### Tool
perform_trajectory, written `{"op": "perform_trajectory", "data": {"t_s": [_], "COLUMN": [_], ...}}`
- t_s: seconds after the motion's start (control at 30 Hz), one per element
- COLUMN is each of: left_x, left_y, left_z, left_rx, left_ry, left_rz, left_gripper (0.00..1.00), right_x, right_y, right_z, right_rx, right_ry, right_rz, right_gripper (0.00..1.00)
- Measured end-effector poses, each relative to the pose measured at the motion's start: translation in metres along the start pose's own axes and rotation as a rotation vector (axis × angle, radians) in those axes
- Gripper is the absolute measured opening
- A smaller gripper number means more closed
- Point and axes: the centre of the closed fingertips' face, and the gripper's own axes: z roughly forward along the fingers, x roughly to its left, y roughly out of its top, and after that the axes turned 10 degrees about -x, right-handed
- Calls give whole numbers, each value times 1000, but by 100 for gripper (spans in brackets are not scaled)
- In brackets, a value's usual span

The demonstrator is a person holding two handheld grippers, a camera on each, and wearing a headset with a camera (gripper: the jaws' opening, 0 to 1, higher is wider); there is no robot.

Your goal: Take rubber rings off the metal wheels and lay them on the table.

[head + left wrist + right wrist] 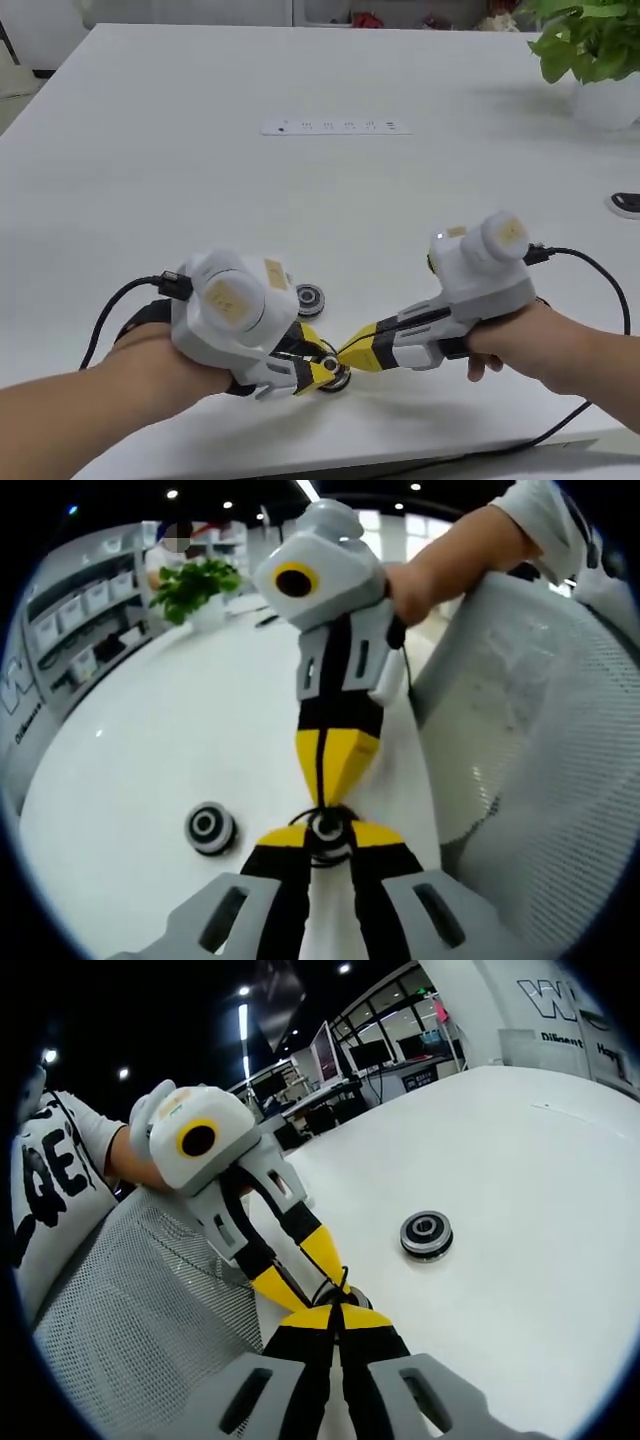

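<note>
**Black rubber ring (320, 808) coming off the clamped wheel**

Left gripper (330, 838) is clenching the small round metal wheel (327, 827) between its yellow-tipped fingers (288, 837), low at the near edge of the white table (300, 200). I can't tell whether the wheel is touching the top.

Right gripper (337, 1322) is meeting it nose to nose, fingers almost together. By my read it is pinching a thin bit of the ring at the wheel's rim, but the contact is too small to confirm.

My take on doing the strip well:
- Left should be gripping the wheel by its faces, leaving the rim free.
- Right should be peeling outward and working round the rim, not yanking.
- A stretched ring could snap back or drag the wheel out of the clamp.

Second ring-clad wheel (310, 297) is sitting on the table just beyond.
</note>
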Motion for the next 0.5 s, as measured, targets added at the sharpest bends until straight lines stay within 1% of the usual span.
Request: {"op": "perform_trajectory", "data": {"t_s": [0.13,0.23,0.4,0.5], "left_x": [-3,-6,-8,-9], "left_y": [4,6,13,15], "left_z": [-4,-7,-16,-21], "left_rx": [-15,-14,-35,-45], "left_ry": [-16,-22,-31,-33], "left_rz": [-18,-10,-15,-17], "left_gripper": [21,24,28,31], "right_x": [1,1,1,2], "right_y": [4,6,11,16], "right_z": [-1,-1,-3,-3], "right_rx": [-12,-20,-32,-40], "right_ry": [-1,-1,-3,-3], "right_rz": [7,11,16,16], "right_gripper": [0,0,0,0]}}
